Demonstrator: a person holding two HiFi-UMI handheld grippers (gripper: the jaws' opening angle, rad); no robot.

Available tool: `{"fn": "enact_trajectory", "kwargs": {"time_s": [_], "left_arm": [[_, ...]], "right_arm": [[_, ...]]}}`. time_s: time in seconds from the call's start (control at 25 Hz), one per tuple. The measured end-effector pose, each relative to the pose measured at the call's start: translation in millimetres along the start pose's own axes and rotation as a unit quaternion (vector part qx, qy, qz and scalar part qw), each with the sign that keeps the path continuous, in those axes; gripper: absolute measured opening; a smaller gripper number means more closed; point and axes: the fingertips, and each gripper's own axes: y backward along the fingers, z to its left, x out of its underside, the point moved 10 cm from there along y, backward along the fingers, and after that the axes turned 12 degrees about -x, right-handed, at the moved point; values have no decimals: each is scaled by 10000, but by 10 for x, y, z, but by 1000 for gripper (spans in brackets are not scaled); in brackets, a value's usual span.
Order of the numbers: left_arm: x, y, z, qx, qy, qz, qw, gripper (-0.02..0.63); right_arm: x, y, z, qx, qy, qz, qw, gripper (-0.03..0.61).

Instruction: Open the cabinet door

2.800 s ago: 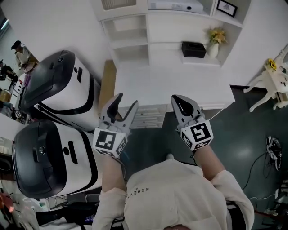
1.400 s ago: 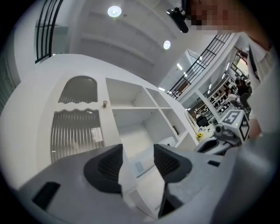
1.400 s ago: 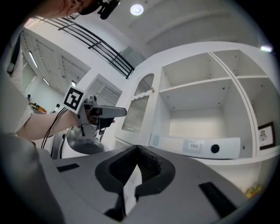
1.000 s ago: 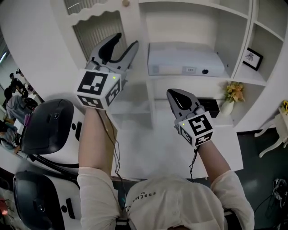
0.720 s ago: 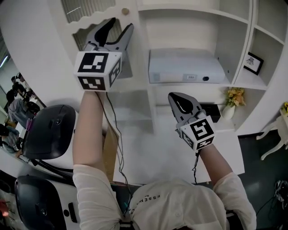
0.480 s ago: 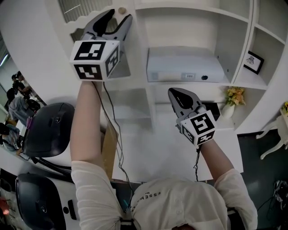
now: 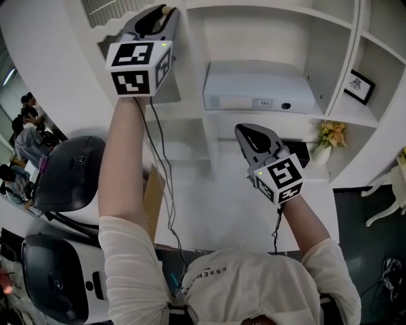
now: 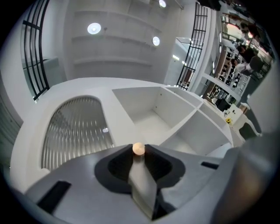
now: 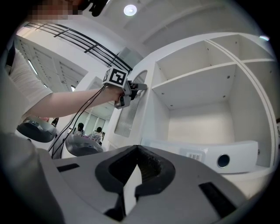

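The white cabinet door [image 8: 76, 127] has a ribbed glass panel and a small round wooden knob [image 8: 138, 149]. My left gripper [image 8: 138, 151] is raised to it, jaws closing, with the knob caught between their tips and both pads touching it. In the head view the left gripper [image 7: 158, 13] sits at the top left against the knob [image 7: 168, 9]. My right gripper [image 7: 250, 136] hovers lower, in front of the open shelves, shut with nothing in it; its tips [image 9: 138, 151] meet. From the right gripper view the left gripper [image 9: 131, 89] shows at the door's edge.
A white projector-like box [image 7: 257, 89] lies on the open shelf right of the door. Yellow flowers in a vase [image 7: 327, 136] and a small picture frame [image 7: 360, 82] stand further right. Two black-and-white machines [image 7: 63, 171] stand at the left. A white desk top [image 7: 209, 203] lies below.
My left gripper rose from the lower door area to the knob and narrowed its jaws round it. The right gripper stayed in place, shut.
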Motion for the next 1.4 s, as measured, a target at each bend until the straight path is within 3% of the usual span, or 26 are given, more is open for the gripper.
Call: {"fn": "enact_trajectory", "kwargs": {"time_s": [0.28, 0.48, 0.84, 1.04, 1.4], "left_arm": [[-37, 116, 39, 69, -58, -115, 9999, 78], [-173, 281, 128, 344, 148, 134, 9992, 78], [-326, 683, 369, 804, 623, 28, 9948, 77], [-404, 953, 569, 1130, 946, -174, 9889, 75], [-482, 1362, 984, 1743, 1314, -323, 9753, 74]], "right_arm": [[134, 198, 52, -66, -9, 241, 9997, 11], [149, 266, 116, -131, -94, 211, 9996, 11], [40, 254, 504, -252, -311, 90, 9992, 11], [-86, 198, 760, 37, -61, 53, 10000, 11], [-189, -112, 1347, -22, 143, 222, 9996, 11]]}}
